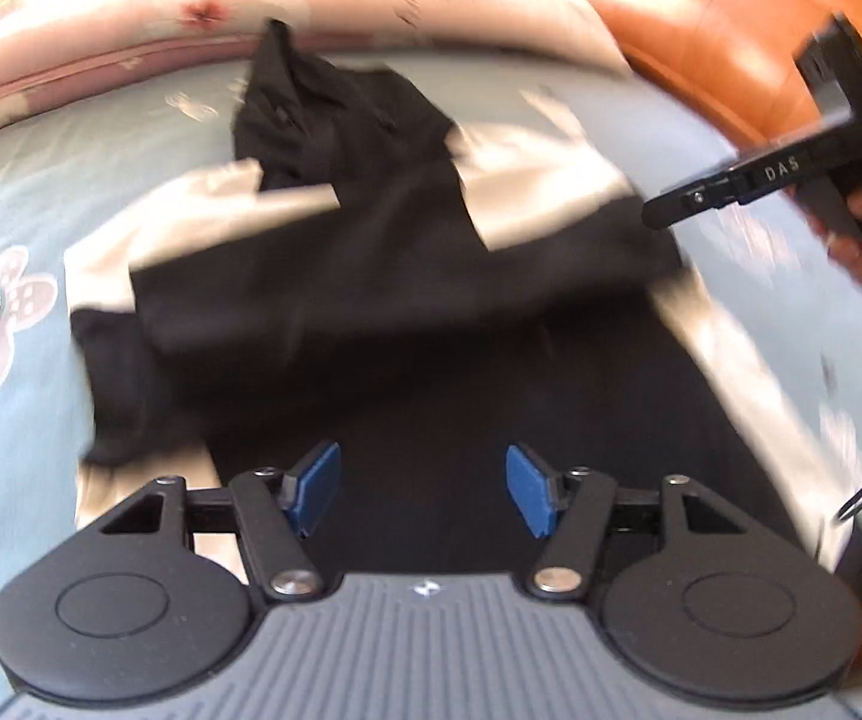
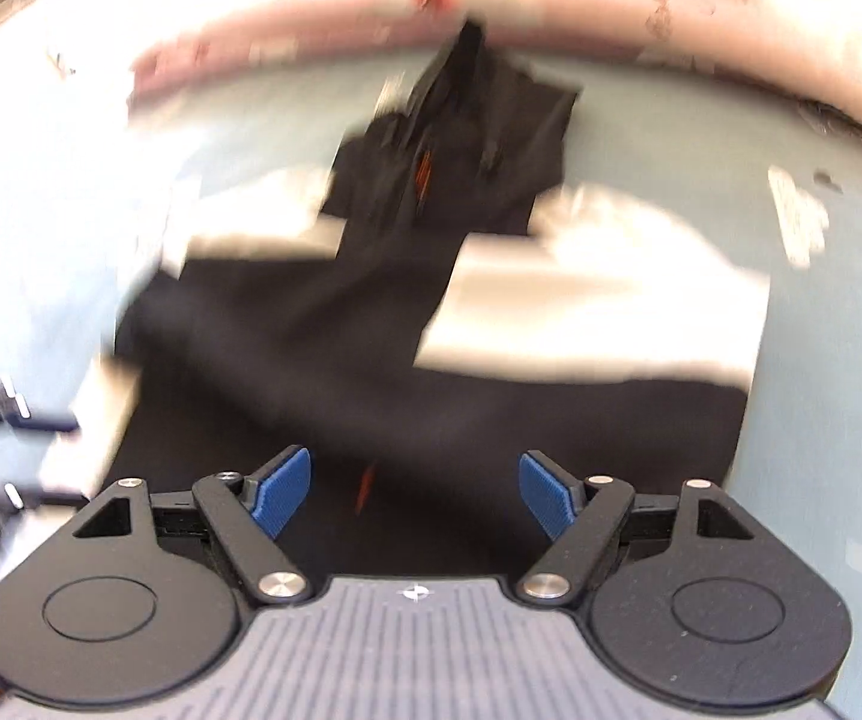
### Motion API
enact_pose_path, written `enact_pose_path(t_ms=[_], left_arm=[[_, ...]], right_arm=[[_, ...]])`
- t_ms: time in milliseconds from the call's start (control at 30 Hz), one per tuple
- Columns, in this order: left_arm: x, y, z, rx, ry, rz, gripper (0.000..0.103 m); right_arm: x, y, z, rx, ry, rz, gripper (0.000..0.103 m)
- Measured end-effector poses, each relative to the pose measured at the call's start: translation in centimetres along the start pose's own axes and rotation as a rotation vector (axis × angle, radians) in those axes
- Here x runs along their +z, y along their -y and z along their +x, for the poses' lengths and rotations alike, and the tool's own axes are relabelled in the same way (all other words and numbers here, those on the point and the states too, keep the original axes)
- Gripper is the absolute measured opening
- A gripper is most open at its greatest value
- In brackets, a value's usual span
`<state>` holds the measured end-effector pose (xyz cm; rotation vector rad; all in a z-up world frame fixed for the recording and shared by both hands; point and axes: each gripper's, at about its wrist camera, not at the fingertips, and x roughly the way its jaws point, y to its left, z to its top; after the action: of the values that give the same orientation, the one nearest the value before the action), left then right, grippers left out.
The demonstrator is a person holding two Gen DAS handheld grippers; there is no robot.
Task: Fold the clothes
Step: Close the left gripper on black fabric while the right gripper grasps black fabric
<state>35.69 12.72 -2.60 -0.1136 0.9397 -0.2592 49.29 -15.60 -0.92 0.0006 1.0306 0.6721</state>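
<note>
A bed with pale blue flowered bedding carries a black-and-white garment, beside a pink pillow.

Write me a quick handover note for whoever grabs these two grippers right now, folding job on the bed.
Left gripper: open, nothing between its blue pads, over the near part of the garment.
Right gripper: open, also empty, above the same cloth.
Black and white garment: lying on the light blue bedsheet, partly folded, black layers over white, collar end bunched towards the pink pillow.
Done: at least one fold appears laid down.
Left: probably smooth the bunched far end and finish folding. Both views are blurred, so check edges first.
</note>
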Motion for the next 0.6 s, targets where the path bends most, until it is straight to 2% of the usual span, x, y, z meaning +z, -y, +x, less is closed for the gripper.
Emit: enact_pose_path(t_ms=[100, 233, 333, 433, 600], left_arm=[[4.4, -2.1, 1.2, -0.033, 0.069, -0.1, 0.06], [10.0, -6.5, 4.6, -0.079, 0.108, -0.206, 0.058], [13.6, -10.1, 7.5, -0.091, 0.128, -0.253, 0.058], [16.7, -14.1, 11.3, -0.093, 0.129, -0.346, 0.058], [20.5, -19.9, 17.2, -0.106, 0.11, -0.493, 0.058]], right_arm=[[5.9, 4.1, 1.8, 0.08, 0.063, 0.086, 0.081], [12.1, 8.1, 6.1, 0.138, 0.116, 0.203, 0.081], [14.6, 11.0, 9.0, 0.15, 0.139, 0.292, 0.074], [15.9, 13.5, 11.9, 0.184, 0.142, 0.389, 0.064], [18.0, 15.7, 17.4, 0.193, 0.093, 0.43, 0.062]])
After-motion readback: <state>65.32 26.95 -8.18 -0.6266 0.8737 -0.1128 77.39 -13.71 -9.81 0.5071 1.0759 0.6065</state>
